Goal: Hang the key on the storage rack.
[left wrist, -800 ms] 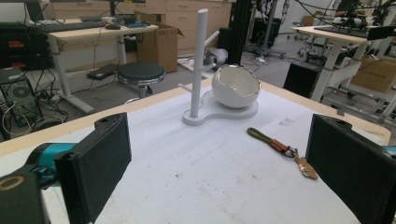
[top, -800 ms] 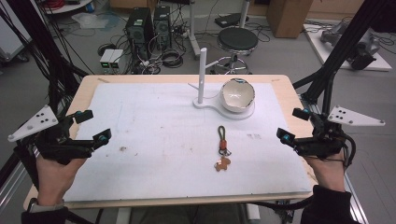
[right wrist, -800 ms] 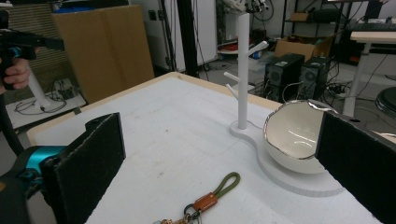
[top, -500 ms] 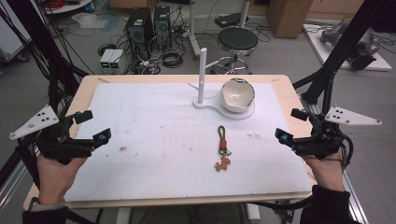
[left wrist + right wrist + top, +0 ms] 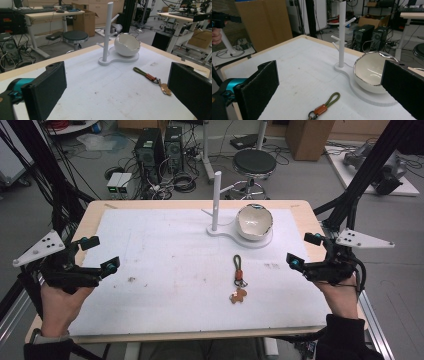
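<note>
Setup: keychain (image 5: 238,279) lies flat on the white mat (image 5: 165,270) covering the desk (image 5: 90,217), roughly centre-right, with its olive loop pointing toward the white stand (image 5: 216,200) and the small tan charm toward the person. It is just in front of the stand's base, apart from it. A white bowl (image 5: 254,221) sits on the same base beside the post.

Left gripper (image 5: 95,255): held at the left edge of the mat, fingers spread wide, nothing between them. Well apart from the keychain.

Right gripper (image 5: 302,250): held at the right edge of the mat, fingers likewise released and empty. Nearer to the keychain than the left one.

Judged step: approach and pick up the keychain, probably to hang it on one of the stand's pegs. Nothing grasped yet.

Notes for doing it well:
- Use the right gripper; shorter reach.
- Come down over the leather tab or the metal ring, where there is some height to bite. The charm lies too flat against the mat.
- Line the fingers across the strap, not along it.
- Leave the olive loop free and hanging, so it can slip over a peg.
- Keep clear of the bowl when swinging toward the post; the base looks light and could shift.

Writing: no brand, label or readable text on the keychain, stand, bowl or grippers at this resolution.
</note>
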The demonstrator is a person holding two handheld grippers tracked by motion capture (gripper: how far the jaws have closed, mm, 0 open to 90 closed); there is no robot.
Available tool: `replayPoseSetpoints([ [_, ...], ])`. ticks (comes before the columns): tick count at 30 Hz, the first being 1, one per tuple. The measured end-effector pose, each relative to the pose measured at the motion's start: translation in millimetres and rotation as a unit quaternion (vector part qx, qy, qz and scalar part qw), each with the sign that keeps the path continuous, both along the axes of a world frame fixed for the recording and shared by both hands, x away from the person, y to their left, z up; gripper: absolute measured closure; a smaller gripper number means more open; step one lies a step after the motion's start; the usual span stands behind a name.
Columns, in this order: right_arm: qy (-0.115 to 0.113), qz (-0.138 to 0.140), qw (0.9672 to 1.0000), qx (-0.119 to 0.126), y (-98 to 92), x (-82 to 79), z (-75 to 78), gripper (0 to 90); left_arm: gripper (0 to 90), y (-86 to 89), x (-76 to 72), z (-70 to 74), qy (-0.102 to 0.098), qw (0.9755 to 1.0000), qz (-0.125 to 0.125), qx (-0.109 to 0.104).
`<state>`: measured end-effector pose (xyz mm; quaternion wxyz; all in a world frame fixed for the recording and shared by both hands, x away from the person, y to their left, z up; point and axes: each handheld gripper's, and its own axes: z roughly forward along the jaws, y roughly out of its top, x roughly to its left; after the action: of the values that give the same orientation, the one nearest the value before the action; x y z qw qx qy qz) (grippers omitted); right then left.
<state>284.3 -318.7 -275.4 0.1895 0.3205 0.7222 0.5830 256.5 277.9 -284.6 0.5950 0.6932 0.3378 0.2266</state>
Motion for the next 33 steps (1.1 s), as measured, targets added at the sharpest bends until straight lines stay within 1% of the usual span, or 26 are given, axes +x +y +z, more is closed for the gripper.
replayPoseSetpoints([
  [3,0.003,-0.004,1.0000,-0.006,12.1,7.7,0.3,0.6,2.7,-0.3,-0.6,-1.1,0.002,1.0000,0.000,-0.003],
  [5,0.004,-0.004,1.0000,-0.008,22.3,14.2,-0.3,0.6,2.7,-0.4,-1.5,-2.6,0.006,1.0000,0.000,0.001],
  [6,0.006,-0.003,0.9999,-0.008,28.3,17.1,-1.5,0.6,2.7,-0.6,-1.9,-2.7,0.006,1.0000,0.000,0.002],
  [9,0.010,0.002,0.9997,-0.023,45.5,27.7,-8.7,0.6,2.7,-0.2,-2.7,-2.0,0.004,1.0000,0.001,0.002],
  [11,0.024,0.005,0.9993,-0.029,54.7,34.9,-14.3,0.6,2.7,-0.3,-2.6,-2.3,0.004,1.0000,0.001,0.001],
  [14,0.038,0.009,0.9982,-0.045,66.7,43.9,-20.7,0.6,2.7,-1.2,-1.8,-4.3,0.007,1.0000,0.000,0.002],
  [15,0.043,0.010,0.9978,-0.049,70.1,46.3,-22.1,0.6,2.7,-1.6,-1.2,-4.7,0.010,0.9999,-0.002,0.004],
  [16,0.043,0.010,0.9978,-0.049,70.1,46.3,-22.1,0.6,2.7,-2.1,-0.5,-4.9,0.012,0.9999,-0.002,0.006],
  [17,0.048,0.008,0.9975,-0.052,75.6,49.9,-24.1,0.6,2.7,-3.6,0.7,-4.4,0.013,0.9999,-0.003,0.005],
  [18,0.049,0.008,0.9974,-0.053,77.6,51.7,-24.7,0.6,2.7,-3.6,0.7,-4.4,0.013,0.9999,-0.003,0.005],
  [22,0.065,0.006,0.9961,-0.060,82.4,59.0,-29.2,0.6,2.7,-6.7,5.6,-3.8,0.012,0.9999,-0.008,0.007],
  [24,0.071,0.003,0.9951,-0.069,84.3,62.2,-32.4,0.6,2.7,-7.7,9.0,-5.8,0.016,0.9998,-0.010,0.008],
  [26,0.075,0.002,0.9950,-0.067,85.1,64.6,-36.1,0.6,2.7,-7.1,10.1,-5.9,0.018,0.9998,-0.009,0.008],
  [28,0.075,-0.006,0.9949,-0.067,85.0,68.1,-40.9,0.6,2.7,-7.1,10.7,-5.1,0.016,0.9998,-0.009,0.004],
  [29,0.082,-0.012,0.9943,-0.068,84.9,70.6,-44.2,0.6,2.7,-7.1,10.7,-5.1,0.016,0.9998,-0.009,0.004],
  [30,0.088,-0.016,0.9936,-0.069,84.7,73.7,-47.7,0.6,2.7,-8.2,11.7,-4.9,0.017,0.9998,-0.011,0.004],
  [32,0.097,-0.032,0.9912,-0.084,84.9,79.7,-54.9,0.6,2.7,-9.4,13.6,-5.2,0.018,0.9997,-0.015,0.009],
  [33,0.100,-0.039,0.9904,-0.087,84.6,82.9,-58.3,0.6,2.7,-10.6,14.5,-5.5,0.019,0.9997,-0.015,0.007],
])
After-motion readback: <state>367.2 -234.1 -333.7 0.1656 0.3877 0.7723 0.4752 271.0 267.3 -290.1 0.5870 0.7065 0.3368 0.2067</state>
